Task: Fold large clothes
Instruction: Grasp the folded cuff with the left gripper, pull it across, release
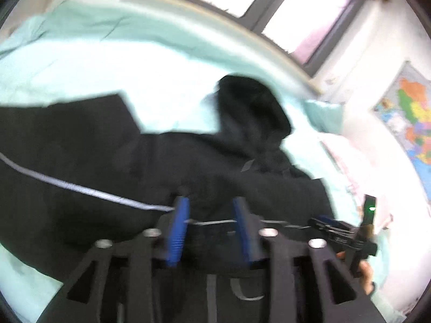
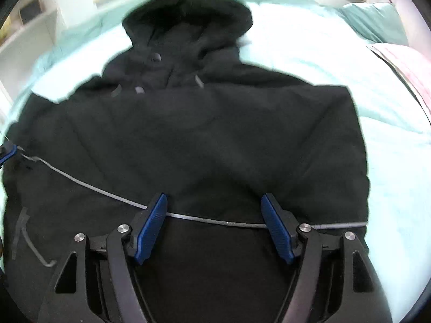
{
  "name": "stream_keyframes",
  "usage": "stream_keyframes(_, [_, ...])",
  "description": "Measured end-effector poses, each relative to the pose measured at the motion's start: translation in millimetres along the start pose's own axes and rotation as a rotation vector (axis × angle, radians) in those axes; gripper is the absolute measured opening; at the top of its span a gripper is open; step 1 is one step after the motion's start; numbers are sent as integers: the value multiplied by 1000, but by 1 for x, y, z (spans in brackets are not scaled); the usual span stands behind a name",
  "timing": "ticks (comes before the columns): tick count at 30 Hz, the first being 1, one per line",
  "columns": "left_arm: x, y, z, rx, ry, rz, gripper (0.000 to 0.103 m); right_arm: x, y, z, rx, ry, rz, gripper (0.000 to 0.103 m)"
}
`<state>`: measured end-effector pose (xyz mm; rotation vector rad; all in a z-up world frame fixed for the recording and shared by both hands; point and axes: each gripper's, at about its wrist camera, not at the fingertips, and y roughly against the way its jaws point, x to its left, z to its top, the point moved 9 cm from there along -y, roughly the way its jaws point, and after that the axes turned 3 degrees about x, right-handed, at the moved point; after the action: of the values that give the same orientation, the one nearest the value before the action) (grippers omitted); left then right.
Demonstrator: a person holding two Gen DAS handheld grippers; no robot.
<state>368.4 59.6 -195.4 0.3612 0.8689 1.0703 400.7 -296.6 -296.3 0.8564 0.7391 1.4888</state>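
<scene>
So there's a big black hooded jacket [image 2: 204,134] spread out flat on a bed with a pale mint sheet [image 2: 336,62], hood [image 2: 188,18] pointing toward the far edge. I'd guess it's laid out like that so the sides can be folded in cleanly. The fabric looks soft and matte, a bit puffy at the hood, and a thin silvery piping line [image 2: 89,185] runs across the lower body.

Both tools hover low over that line. The right gripper [image 2: 214,226] has its blue ribbed pads [image 2: 152,228] standing wide apart, nothing pinched, with the piping running across the gap. The left gripper [image 1: 211,226] is parted too, narrower, over the same stripe, and I don't see cloth clamped in it. It's pretty blurry though. My read: they're lining up to grab the hem area.
</scene>
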Motion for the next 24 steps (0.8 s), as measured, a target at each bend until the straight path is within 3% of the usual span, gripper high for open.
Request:
stream_keyframes(1, [-13, 1, 2, -2, -29, -4, 63, 1, 7, 2, -23, -9, 15, 75])
stream_keyframes(3, [-40, -12, 1, 21, -103, 27, 63, 13, 27, 13, -91, -6, 60, 75])
stream_keyframes(6, [-57, -58, -9, 107, -183, 169, 63, 36, 35, 26, -121, 55, -16, 75])
stream_keyframes(8, [-51, -99, -24, 197, -177, 234, 63, 52, 18, 35, -81, 94, -82, 75])
stream_keyframes(11, [-24, -140, -53, 284, -146, 311, 63, 50, -24, 24, 34, 60, -71, 75])
stream_keyframes(12, [-23, -142, -53, 276, -147, 317, 63, 45, -39, 16, 84, 39, -73, 75])
stream_keyframes(17, [-30, -126, -50, 278, -133, 289, 63, 43, -41, 13, 98, 35, -79, 76])
stream_keyframes(20, [-47, -98, -49, 257, -162, 240, 63, 45, -24, 10, 112, 0, -61, 76])
stream_keyframes(24, [-59, -67, -59, 230, -198, 265, 63, 69, 21, 5, 50, -8, -22, 76])
